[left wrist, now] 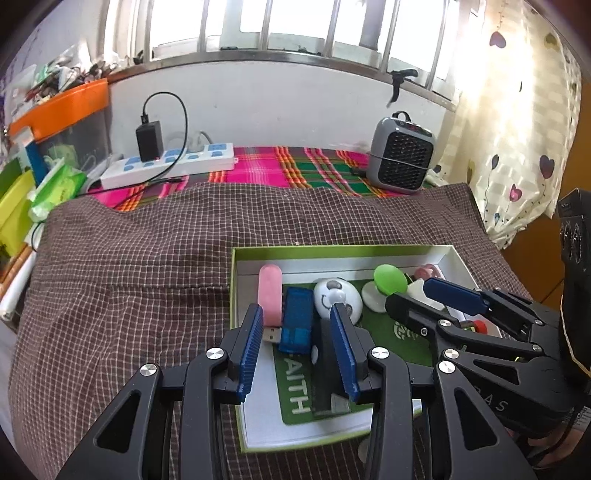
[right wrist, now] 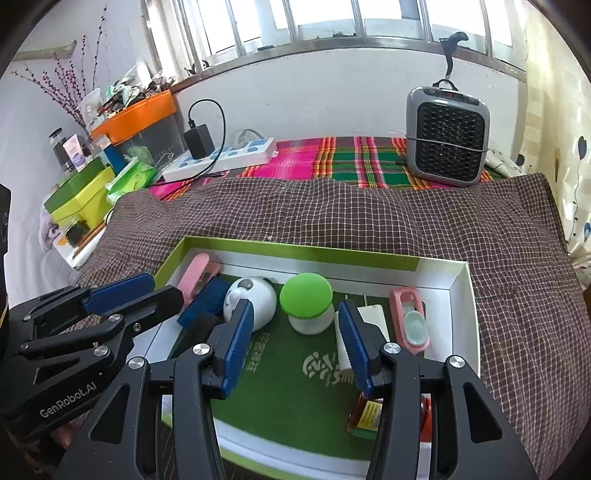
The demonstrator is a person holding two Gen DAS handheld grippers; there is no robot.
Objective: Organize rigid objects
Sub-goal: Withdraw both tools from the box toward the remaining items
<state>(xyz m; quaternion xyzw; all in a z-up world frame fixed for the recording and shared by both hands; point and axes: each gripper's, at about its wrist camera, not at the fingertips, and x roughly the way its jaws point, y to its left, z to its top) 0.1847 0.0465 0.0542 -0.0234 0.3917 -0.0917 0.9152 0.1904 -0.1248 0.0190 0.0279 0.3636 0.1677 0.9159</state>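
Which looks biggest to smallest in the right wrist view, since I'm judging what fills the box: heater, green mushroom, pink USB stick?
1. heater, though it stands farthest away.
2. green mushroom.
3. pink USB stick, smallest, partly hidden.

A lived-in home bedroom: a bed under a brown checked cloth [right wrist: 369,229] and bright plaid blanket [right wrist: 332,158] runs to a far barred window [left wrist: 295,33]. A heart-print curtain [left wrist: 517,147] hangs right, a power strip [right wrist: 221,157] and small heater [right wrist: 447,136] sit far, and cluttered boxes [right wrist: 81,195] stand left.
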